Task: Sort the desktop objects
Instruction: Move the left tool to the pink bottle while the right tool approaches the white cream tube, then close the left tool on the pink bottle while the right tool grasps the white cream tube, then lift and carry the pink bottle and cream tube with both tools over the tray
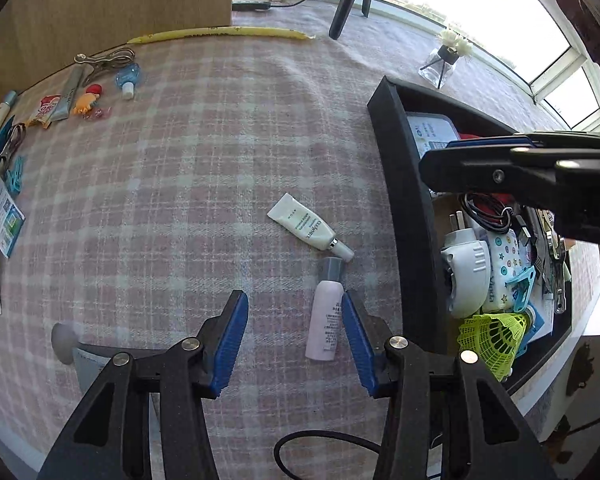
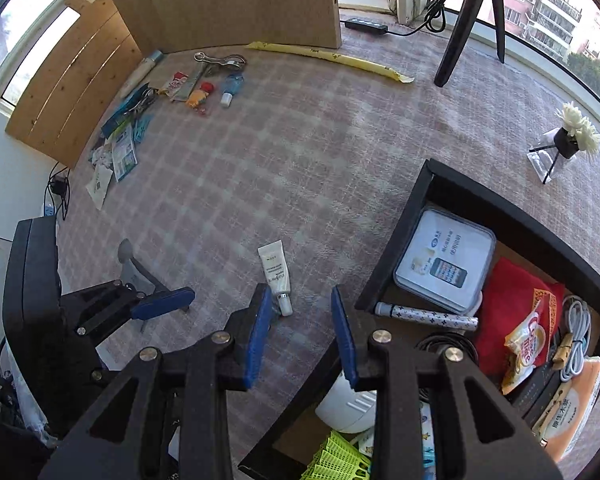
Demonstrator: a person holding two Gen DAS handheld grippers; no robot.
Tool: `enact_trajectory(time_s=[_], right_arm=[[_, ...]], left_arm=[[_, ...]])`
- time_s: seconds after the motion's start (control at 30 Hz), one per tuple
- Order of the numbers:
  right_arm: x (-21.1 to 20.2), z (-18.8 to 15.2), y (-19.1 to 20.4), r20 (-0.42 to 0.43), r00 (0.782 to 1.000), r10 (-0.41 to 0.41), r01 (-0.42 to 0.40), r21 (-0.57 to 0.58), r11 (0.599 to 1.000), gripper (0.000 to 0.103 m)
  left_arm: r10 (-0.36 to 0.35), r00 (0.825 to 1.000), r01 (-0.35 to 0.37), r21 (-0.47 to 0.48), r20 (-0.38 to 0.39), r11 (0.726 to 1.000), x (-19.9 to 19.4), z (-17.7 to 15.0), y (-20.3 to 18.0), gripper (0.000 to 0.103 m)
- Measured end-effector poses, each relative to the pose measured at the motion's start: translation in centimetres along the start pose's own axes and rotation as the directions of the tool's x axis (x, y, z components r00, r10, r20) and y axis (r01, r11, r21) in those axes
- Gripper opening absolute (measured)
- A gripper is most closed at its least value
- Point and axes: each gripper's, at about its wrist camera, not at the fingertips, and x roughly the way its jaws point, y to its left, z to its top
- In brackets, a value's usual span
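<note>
Both grippers hang over the pink plaid tablecloth [image 1: 188, 168], jaws spread and empty. The left gripper [image 1: 296, 340] has a pink bottle [image 1: 324, 320] lying beside its right pad; a white cream tube [image 1: 306, 224] lies at 12 o'clock from it. The right gripper [image 2: 302, 336] hovers by the black box [image 2: 396, 240] at 3 o'clock.

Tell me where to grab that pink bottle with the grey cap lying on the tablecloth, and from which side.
Grip the pink bottle across its body from above, jaws closing on its long sides. It lies flat, its grey cap toward the white tube; the left gripper is open nearby.
</note>
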Motion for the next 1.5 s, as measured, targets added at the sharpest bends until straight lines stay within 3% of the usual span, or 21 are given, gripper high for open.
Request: enact_trajectory(time_s=[0.33,0.57,0.67,0.83,1.0,1.13,1.23,1.33,1.5], right_arm=[[5.8,1.0,0.9,-0.126,0.992,0.014,-0.015,-0.004,1.000,0.030],[7.9,0.9,1.0,-0.160,0.987,0.034,-0.031,0.019,0.999,0.030],[8.6,0.8,1.5,-0.166,0.986,0.020,-0.019,0.007,1.000,0.030],[9.5,0.6,3.0,-0.167,0.985,-0.036,0.029,-0.043,0.999,0.030],[9.7,-0.1,5.2,-0.121,0.982,-0.146,0.127,-0.153,0.980,0.030],[9.7,-0.8,6.4,-0.073,0.973,-0.221,0.202,-0.211,0.957,0.022],[9.4,-1.0,6.0,-0.049,0.980,-0.190,0.180,-0.158,0.971,0.022],[8.7,-1.3,4.6,-0.031,0.995,-0.090,0.089,-0.030,0.996,0.021],[6.7,-2.6,4.2,0.034,0.999,-0.028,0.026,0.052,0.998,0.021]], left_arm=[[-0.022,0.999,0.021,-0.049,-0.024,0.999,2.7,-1.5,-0.4,0.034],[0.003,1.000,-0.004,-0.079,-0.011,0.997,3.3,-2.5,-0.2,0.019],[-0.001,1.000,0.000,-0.095,-0.006,0.995,3.1,-2.8,0.4,0.019],[0.012,1.000,-0.012,-0.129,0.005,0.992,2.7,-3.1,2.1,0.019],[0.008,1.000,-0.005,-0.184,0.019,0.983,2.3,-3.8,4.2,0.019],[-0.012,0.999,0.021,-0.239,0.036,0.971,2.0,-4.5,5.7,0.019],[-0.009,0.999,0.020,-0.257,0.044,0.966,1.8,-5.0,6.0,0.019],[-0.024,0.998,0.038,-0.284,0.051,0.958,1.6,-5.6,6.3,0.019],[-0.026,0.997,0.045,-0.300,0.070,0.953,0.6,-5.4,7.1,0.019]])
